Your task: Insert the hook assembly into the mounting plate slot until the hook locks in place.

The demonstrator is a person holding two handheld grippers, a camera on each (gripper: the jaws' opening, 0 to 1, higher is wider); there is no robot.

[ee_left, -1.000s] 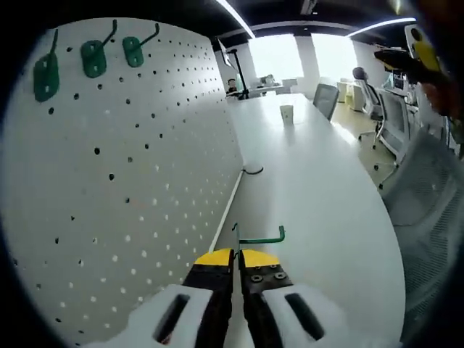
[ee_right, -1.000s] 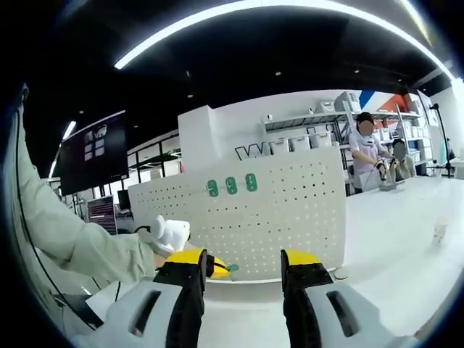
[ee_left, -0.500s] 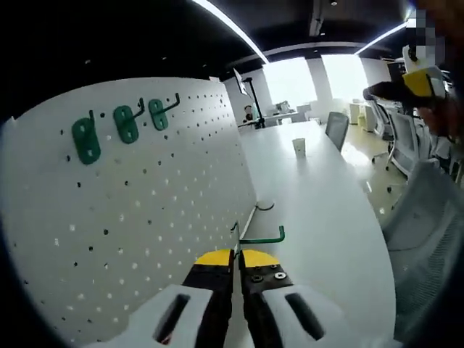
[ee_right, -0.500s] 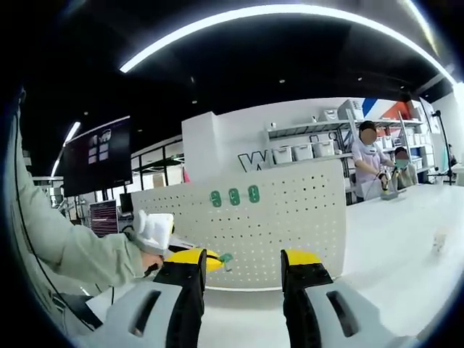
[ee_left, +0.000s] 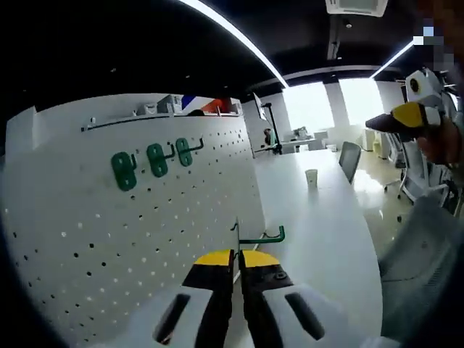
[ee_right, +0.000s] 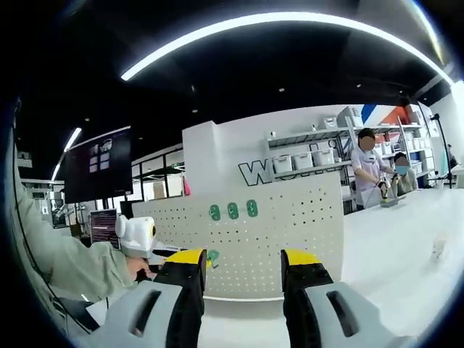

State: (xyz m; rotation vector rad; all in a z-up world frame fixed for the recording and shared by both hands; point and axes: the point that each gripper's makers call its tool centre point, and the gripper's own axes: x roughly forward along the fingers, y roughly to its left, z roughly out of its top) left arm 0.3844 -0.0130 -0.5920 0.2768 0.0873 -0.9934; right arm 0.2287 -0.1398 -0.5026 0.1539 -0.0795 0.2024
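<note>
The left gripper [ee_left: 237, 255], jaws clamped on the green hook [ee_left: 258, 235], is lifting higher in front of the white pegboard [ee_left: 138, 239]; the three mounted hooks [ee_left: 152, 159] now sit nearer its level, no longer far above.

Green hook held in front of a white pegboard.

The hook [ee_left: 257, 237] is a thin green wire piece with a short upright stem and a long arm ending in an upturned tip; its stem is pinched between the closed jaws of the left gripper [ee_left: 237, 255], close to the board's face. The pegboard [ee_left: 138, 239] stands upright on the tabletop [ee_left: 319, 217], and three green hooks [ee_left: 154, 161] already hang in a row near its top edge.
</note>
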